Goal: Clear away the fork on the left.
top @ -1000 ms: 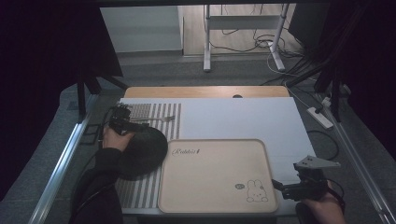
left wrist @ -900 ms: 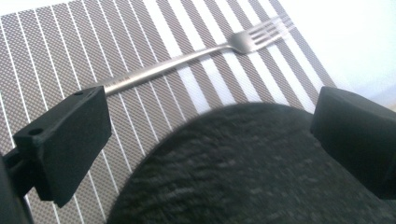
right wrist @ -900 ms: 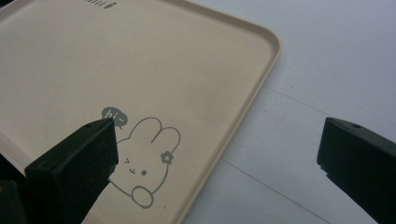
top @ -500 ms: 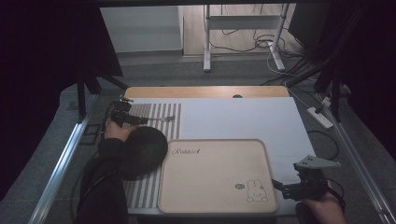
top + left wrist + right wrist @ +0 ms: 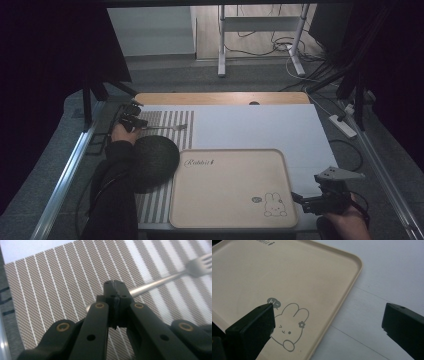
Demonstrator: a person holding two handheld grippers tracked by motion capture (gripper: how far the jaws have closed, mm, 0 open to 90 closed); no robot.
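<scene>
Left gripper (image 5: 115, 285) clamps the fork (image 5: 167, 128) by its handle on the striped mat (image 5: 165, 117), behind the tray (image 5: 227, 220). Right gripper (image 5: 328, 322) hangs agape over the tray's rabbit corner.

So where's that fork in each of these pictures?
High view: the fork lies on the striped placemat, upper left, its handle in the left gripper.
Left gripper view: upper right, handle pinched between the jaws.
Right gripper view: not in it.
Shared landmark: the striped placemat.
</scene>
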